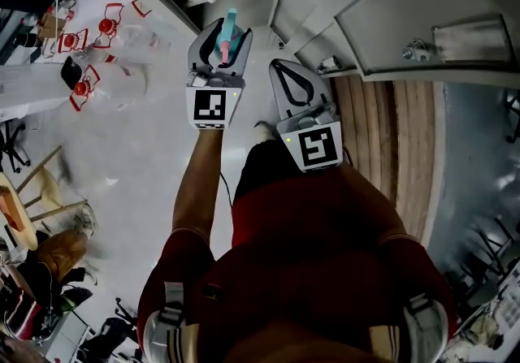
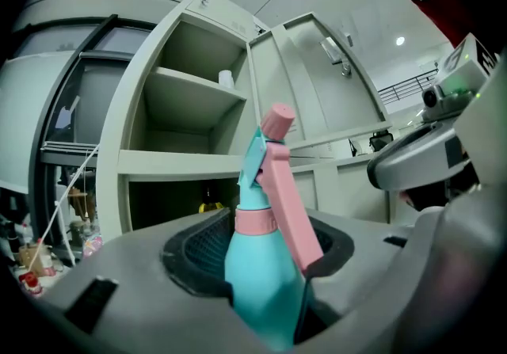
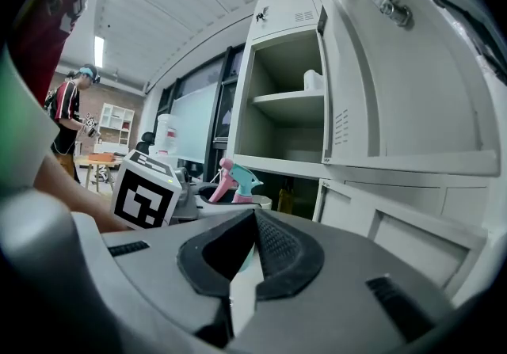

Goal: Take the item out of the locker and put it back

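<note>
Two hand-held grippers are in play, each bearing one marker cube. The left hand-held gripper [image 1: 226, 32] pinches the single spray bottle [image 2: 261, 265], its pads pressed on the teal body below the pink collar. The bottle stands upright, outside the locker [image 2: 146, 162] and in front of its open compartments, with its one pink trigger hanging down the right side in the left gripper view. The right hand-held gripper [image 3: 255, 218] has its jaws pressed together at the tips with nothing between them, and sits just beside the left one. The locker's one door [image 3: 396, 91] is swung open. Inside, one white container [image 2: 226, 79] sits at the right end of the upper shelf, and one yellow object [image 2: 207, 206] shows in the dark lower compartment. One person [image 3: 67, 103] stands in the far background.
</note>
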Demonstrator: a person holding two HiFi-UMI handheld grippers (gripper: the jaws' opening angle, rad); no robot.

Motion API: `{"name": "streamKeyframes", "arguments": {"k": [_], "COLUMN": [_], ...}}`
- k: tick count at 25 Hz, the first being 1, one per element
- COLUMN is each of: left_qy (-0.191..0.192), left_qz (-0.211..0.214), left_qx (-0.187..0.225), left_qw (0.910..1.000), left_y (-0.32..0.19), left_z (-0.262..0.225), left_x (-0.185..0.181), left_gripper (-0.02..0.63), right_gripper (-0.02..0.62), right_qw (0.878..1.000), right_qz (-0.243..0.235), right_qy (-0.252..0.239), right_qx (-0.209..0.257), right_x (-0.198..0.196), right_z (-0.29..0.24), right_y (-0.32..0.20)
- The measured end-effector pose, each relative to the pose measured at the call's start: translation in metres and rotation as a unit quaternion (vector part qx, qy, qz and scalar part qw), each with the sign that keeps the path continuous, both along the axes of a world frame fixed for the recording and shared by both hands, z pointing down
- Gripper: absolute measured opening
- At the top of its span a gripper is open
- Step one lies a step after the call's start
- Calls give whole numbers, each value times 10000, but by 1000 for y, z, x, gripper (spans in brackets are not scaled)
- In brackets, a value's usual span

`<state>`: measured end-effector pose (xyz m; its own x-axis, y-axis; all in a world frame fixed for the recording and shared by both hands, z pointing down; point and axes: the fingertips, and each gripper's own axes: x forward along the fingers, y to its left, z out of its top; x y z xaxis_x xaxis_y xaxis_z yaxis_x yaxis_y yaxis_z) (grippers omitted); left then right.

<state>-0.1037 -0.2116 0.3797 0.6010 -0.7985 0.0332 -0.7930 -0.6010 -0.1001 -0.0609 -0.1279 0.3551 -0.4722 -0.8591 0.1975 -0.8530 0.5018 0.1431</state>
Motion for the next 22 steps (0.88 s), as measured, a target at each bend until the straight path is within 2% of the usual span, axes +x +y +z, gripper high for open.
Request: {"name": "streamKeyframes", "arguments": {"k": [12,22], "left_qy": [-155,-171], "left_qz": [38,47], "left_qx": [-118,-31], "left_qw": [9998,9998], "left_y": [-24,-49], "left_z": [59,97], "left_x": [9,23], "left_gripper": [219,219], "right_gripper": [-3,-3], "right_qw": [9998,9996], "right_qz": [-6,-104], "right_qy": [90,210], "right_qx": [-156,-133], "right_x": [-1,2], "right_z": [33,62], "right_y": [-8,-16]}}
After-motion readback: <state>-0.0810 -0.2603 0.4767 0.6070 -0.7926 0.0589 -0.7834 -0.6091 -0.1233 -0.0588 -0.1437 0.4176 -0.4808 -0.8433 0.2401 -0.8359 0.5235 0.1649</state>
